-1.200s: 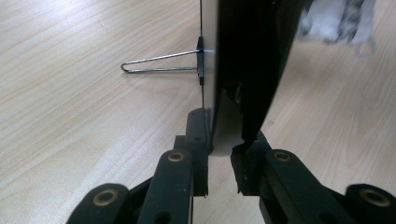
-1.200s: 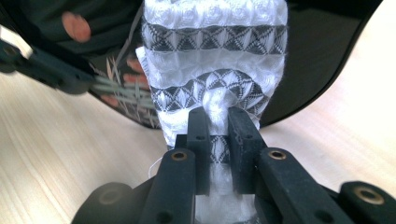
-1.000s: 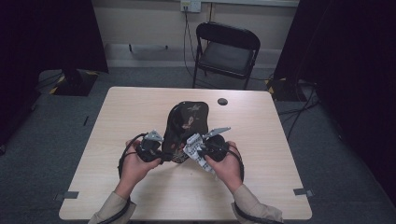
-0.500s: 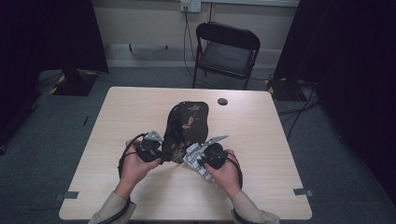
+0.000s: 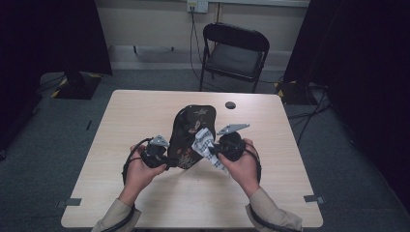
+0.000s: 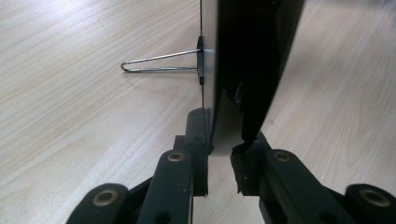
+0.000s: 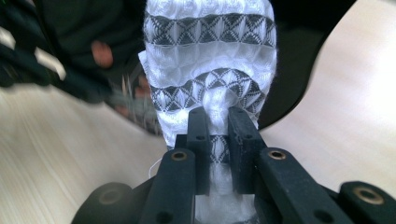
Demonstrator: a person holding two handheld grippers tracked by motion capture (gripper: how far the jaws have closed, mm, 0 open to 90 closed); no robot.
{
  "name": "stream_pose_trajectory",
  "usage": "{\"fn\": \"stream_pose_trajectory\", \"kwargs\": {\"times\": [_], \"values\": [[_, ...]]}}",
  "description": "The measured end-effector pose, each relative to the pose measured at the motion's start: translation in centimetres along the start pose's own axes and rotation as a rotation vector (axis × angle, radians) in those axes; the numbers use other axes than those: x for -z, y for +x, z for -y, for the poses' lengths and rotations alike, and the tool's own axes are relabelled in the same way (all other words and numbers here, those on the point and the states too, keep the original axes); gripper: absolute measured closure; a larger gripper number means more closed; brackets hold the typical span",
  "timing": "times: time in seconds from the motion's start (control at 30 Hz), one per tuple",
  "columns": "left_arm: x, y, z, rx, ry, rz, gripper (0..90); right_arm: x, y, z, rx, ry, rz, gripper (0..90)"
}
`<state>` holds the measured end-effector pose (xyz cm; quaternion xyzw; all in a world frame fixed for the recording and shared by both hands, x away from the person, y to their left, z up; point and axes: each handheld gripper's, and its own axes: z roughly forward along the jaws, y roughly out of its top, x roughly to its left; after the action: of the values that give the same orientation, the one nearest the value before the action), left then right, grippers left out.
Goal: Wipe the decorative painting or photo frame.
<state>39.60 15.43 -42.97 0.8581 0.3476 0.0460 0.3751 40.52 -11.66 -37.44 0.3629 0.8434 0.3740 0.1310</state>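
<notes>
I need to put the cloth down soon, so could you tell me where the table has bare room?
Bare patches: the left part of the table, the right part beyond the right gripper, and the near edge. Crowded: the middle, around the dark board, the patterned cloth and the left gripper.

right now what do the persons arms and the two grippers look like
Both forearms wear light tan sleeves. The left gripper and right gripper have black bodies, each topped by a grey three-cornered plate. A black cable loops from the left one. Up close, the fingers are matte black linked bars with brass-coloured rivets.
</notes>
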Motion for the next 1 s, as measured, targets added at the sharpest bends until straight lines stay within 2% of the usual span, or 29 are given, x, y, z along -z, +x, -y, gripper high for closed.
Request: {"fn": "stream_pose_trajectory", "kwargs": {"times": [0.17,0.2,0.33,0.4,0.63,0.77,0.8,0.9,1.0], "values": [[0.0,0.0,0.0,0.000,0.001,0.001,78.6,2.2,-0.3,-3.2,0.022,-0.067,0.027,81.3],[0.0,0.0,0.0,-0.001,0.003,0.002,78.6,2.7,-0.2,-4.3,0.027,-0.088,0.032,81.2],[0.0,0.0,0.0,-0.001,0.006,0.003,78.6,2.8,0.1,-5.5,0.034,-0.098,0.034,81.2],[0.0,0.0,0.0,-0.001,0.006,0.003,78.6,2.4,0.3,-5.8,0.047,-0.083,0.040,81.2],[0.0,0.1,0.0,-0.004,0.006,0.004,78.6,0.3,0.7,-3.9,0.036,-0.035,0.017,81.2],[0.0,0.0,-0.1,-0.005,0.007,0.003,78.6,-0.8,0.8,-2.2,0.028,-0.006,0.007,81.2],[0.0,0.0,0.0,-0.005,0.007,0.002,78.6,-1.5,1.0,-1.3,0.021,0.010,-0.002,81.2],[0.0,0.0,0.0,-0.005,0.006,0.002,78.6,-2.2,1.1,-0.4,0.019,0.027,-0.009,81.2],[0.0,0.0,0.0,-0.005,0.005,0.002,78.6,-3.5,1.1,1.3,-0.001,0.050,-0.020,81.2]]}}
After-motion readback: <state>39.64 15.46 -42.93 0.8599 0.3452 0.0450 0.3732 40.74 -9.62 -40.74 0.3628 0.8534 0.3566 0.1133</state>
